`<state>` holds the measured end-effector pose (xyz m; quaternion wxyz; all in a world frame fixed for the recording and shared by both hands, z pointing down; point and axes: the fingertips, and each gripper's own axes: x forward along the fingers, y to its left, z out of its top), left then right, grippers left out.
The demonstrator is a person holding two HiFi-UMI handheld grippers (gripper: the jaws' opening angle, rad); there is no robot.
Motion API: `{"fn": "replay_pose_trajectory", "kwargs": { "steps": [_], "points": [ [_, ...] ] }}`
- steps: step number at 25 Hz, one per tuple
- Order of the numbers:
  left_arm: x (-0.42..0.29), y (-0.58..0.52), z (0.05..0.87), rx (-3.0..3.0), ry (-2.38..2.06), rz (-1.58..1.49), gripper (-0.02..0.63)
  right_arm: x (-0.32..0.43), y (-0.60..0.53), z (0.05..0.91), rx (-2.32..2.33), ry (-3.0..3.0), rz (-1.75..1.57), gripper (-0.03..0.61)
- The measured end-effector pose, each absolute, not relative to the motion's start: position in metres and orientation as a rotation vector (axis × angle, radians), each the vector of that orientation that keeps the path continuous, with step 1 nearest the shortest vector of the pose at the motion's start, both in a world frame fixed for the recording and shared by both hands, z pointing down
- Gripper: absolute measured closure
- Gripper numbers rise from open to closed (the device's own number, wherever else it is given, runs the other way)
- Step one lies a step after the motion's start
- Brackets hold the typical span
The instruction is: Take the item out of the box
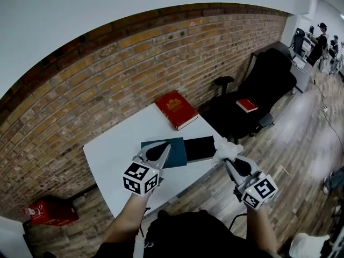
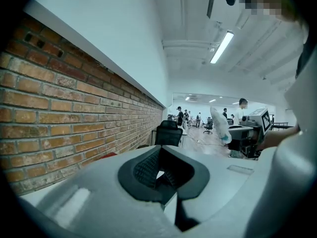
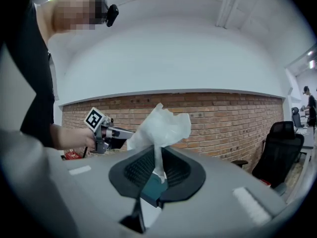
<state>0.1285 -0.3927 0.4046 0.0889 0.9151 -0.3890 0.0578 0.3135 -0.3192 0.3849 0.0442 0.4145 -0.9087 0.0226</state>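
White table (image 1: 121, 141), right claw (image 3: 158, 171) tight on crumpled white wrapping (image 3: 161, 125)

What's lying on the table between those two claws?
In the head view, a black box lies on the table between the left gripper and the right gripper, which pinches a white wrap.

I count two grippers: left gripper (image 1: 165, 146), right gripper (image 1: 226, 161). One white table (image 1: 115, 144). Two red books: far book (image 1: 176, 109), right book (image 1: 247, 105). One teal box (image 1: 178, 152). One black tray (image 1: 200, 148). One white wrapped item (image 1: 226, 148).
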Motion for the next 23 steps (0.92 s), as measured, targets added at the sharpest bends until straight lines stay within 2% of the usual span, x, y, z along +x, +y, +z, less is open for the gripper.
{"fn": "replay_pose_trajectory", "kwargs": {
  "steps": [23],
  "points": [
    [0.1369,-0.3875,0.4066,2.728,-1.137,0.176,0.614,0.3168,-0.3196,0.3928,1.271,-2.767,0.12,0.541]
  ]
}}
